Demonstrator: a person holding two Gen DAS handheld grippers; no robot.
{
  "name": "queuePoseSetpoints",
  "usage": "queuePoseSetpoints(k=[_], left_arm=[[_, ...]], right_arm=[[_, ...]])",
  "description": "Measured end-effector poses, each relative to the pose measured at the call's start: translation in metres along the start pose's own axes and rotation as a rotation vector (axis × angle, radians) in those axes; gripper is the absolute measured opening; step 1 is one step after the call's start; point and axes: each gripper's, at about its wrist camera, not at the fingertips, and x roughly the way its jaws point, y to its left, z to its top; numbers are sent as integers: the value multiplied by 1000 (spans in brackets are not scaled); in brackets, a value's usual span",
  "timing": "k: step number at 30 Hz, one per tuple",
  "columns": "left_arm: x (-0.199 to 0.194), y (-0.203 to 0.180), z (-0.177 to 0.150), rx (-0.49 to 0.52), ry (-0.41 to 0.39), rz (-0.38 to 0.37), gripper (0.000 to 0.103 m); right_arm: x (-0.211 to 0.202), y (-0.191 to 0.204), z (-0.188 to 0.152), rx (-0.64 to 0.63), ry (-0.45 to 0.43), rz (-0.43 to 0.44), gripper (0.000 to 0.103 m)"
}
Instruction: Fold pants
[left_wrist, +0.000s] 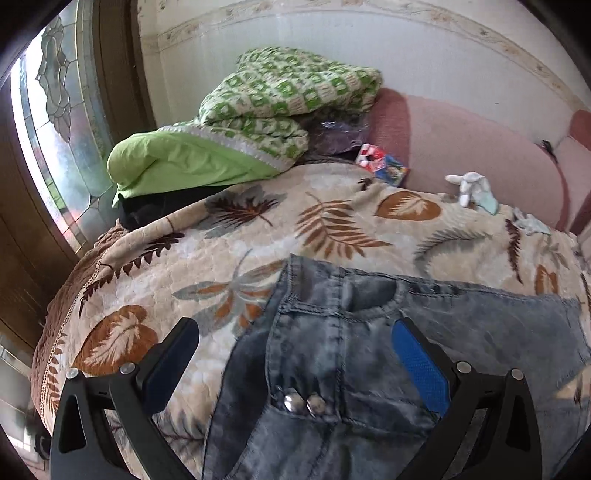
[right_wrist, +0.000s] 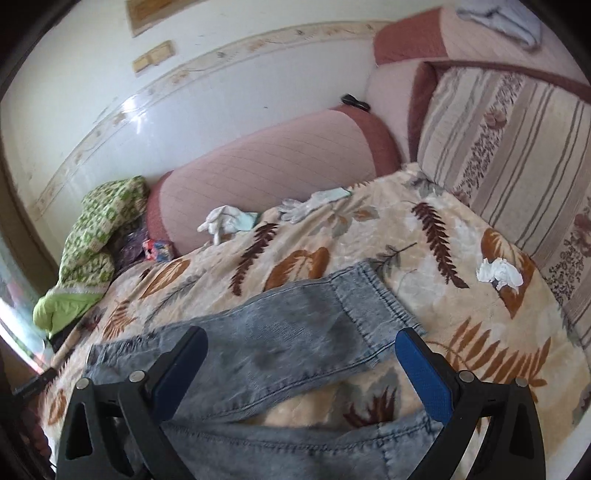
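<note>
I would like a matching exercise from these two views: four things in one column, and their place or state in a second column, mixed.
1. jeans
2. left claw
3. crumpled tissue
4. green quilt

a. open
b. stacked by the wall
c. spread flat on the leaf blanket
d. lying alone near the striped cushion

Pairs: 1-c, 2-a, 3-d, 4-b
</note>
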Motion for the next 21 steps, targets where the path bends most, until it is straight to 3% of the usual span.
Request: queuePoseSetpoints(k=[5,11,16,20,21], left_arm=[[71,28,25,-125,119,-25,98],[126,44,22,-231,258,-152,56],[148,45,20,-238,285,-198,52],[154,49,23,-234,267,-241,52],[155,52,24,-248,265,-256,52]], right_arm=[[84,-50,44,142,130,-17,101],[164,-63,61,139,233,-91,85],[203,-52,69,124,245,-89,82],[236,-43,57,62,341,-192,74],[237,-40,55,32,325,-209,72]])
